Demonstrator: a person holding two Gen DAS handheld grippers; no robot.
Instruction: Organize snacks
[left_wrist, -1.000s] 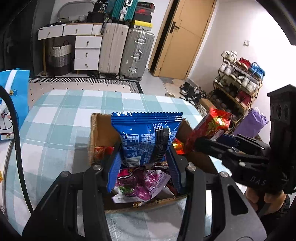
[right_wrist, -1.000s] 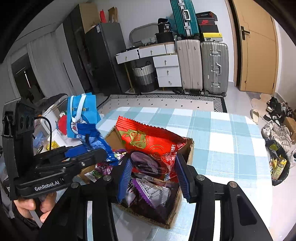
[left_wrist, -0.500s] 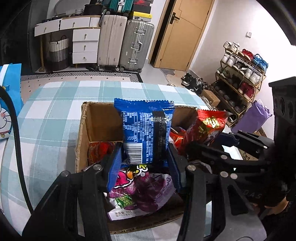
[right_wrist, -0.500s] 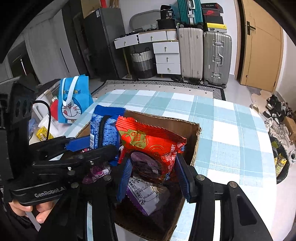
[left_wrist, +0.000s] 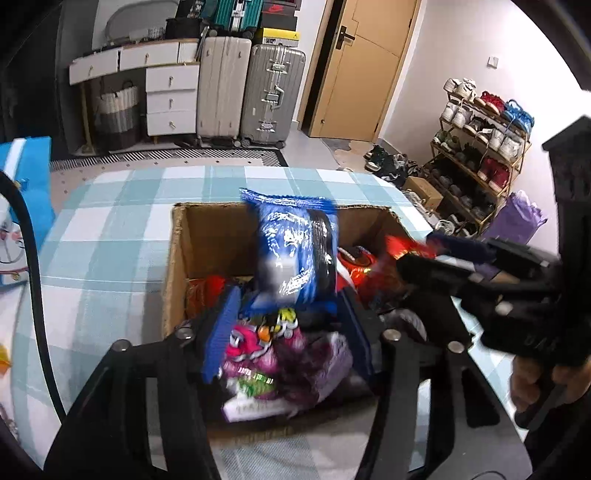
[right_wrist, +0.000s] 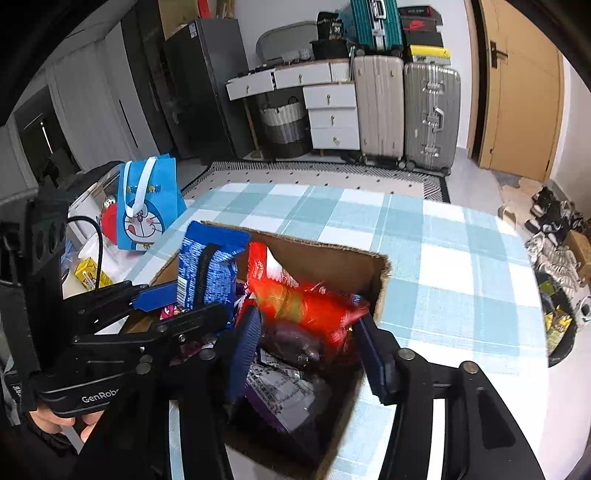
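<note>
An open cardboard box (left_wrist: 173, 266) (right_wrist: 382, 284) stands on the checked table with several snack bags inside. A blue snack bag (left_wrist: 291, 251) (right_wrist: 207, 273) stands upright over the box, blurred, between the fingers of my left gripper (left_wrist: 288, 332) (right_wrist: 188, 302). Those jaws are opening and the pads stand clear of the bag. A red snack bag (right_wrist: 303, 299) (left_wrist: 358, 266) lies tilted and blurred between the fingers of my right gripper (right_wrist: 308, 350) (left_wrist: 424, 251), whose jaws are also opening without pressing on it. Purple bags (left_wrist: 258, 350) (right_wrist: 280, 387) lie underneath.
A blue cartoon gift bag (right_wrist: 147, 206) (left_wrist: 22, 184) and a yellow carton (right_wrist: 88, 277) sit left of the box. The checked tablecloth (right_wrist: 443, 277) stretches to the right and behind. Suitcases (left_wrist: 273, 92), drawers and a shoe rack (left_wrist: 480, 147) line the room. A hand (right_wrist: 55, 417) holds the left gripper.
Both bags have come down into the box. Both pairs of jaws have widened, and the blue and red bags now sit loose and blurred between them.
</note>
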